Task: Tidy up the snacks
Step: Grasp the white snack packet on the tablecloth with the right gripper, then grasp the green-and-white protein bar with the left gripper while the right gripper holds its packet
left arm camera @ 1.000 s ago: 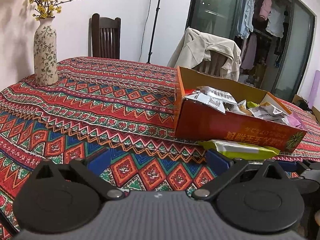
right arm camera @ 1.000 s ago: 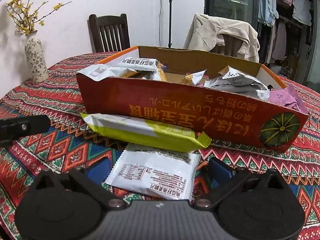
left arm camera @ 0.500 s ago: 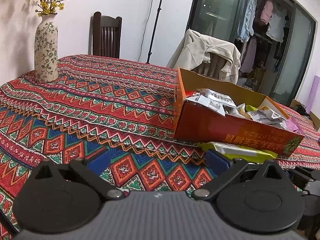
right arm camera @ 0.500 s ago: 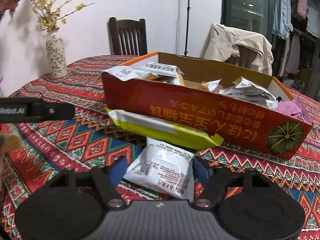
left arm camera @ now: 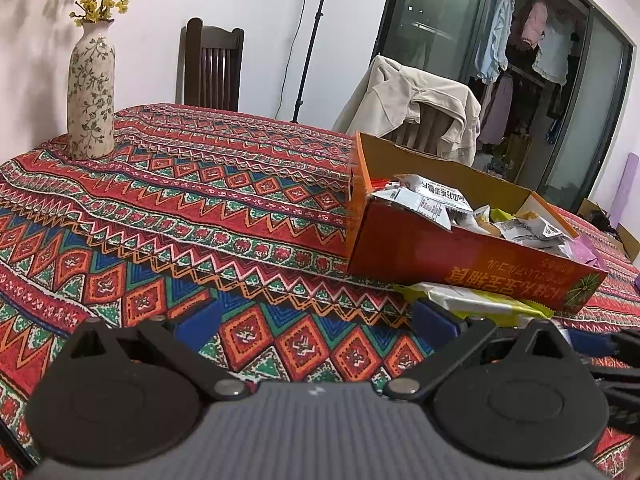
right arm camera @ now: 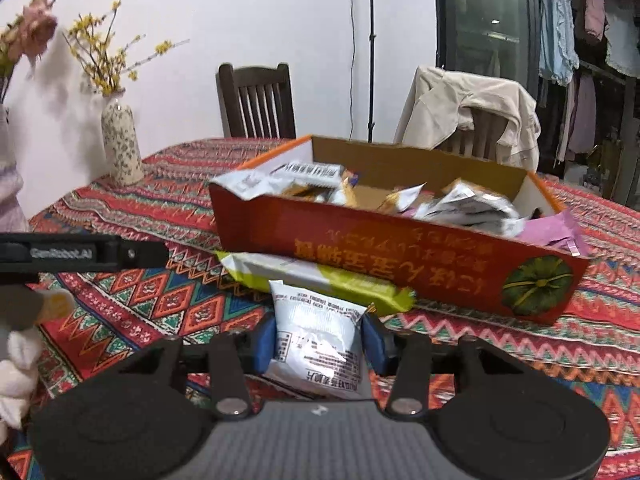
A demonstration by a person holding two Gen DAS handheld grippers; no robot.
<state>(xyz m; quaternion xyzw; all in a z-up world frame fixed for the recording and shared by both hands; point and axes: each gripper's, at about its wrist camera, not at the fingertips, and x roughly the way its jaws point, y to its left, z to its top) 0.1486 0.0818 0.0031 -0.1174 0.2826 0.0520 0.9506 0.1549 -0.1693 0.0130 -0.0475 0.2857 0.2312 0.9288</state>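
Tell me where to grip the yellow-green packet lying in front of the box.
Take the yellow-green packet across its narrow width near the free left end, coming from above and the near side. It lies flat and long against the box, and the white packet covers its middle.

Flowered vase (left arm camera: 91,92) on patterned tablecloth (left arm camera: 192,216); wooden chair (left arm camera: 212,68), jacket-draped chair (left arm camera: 412,108) behind
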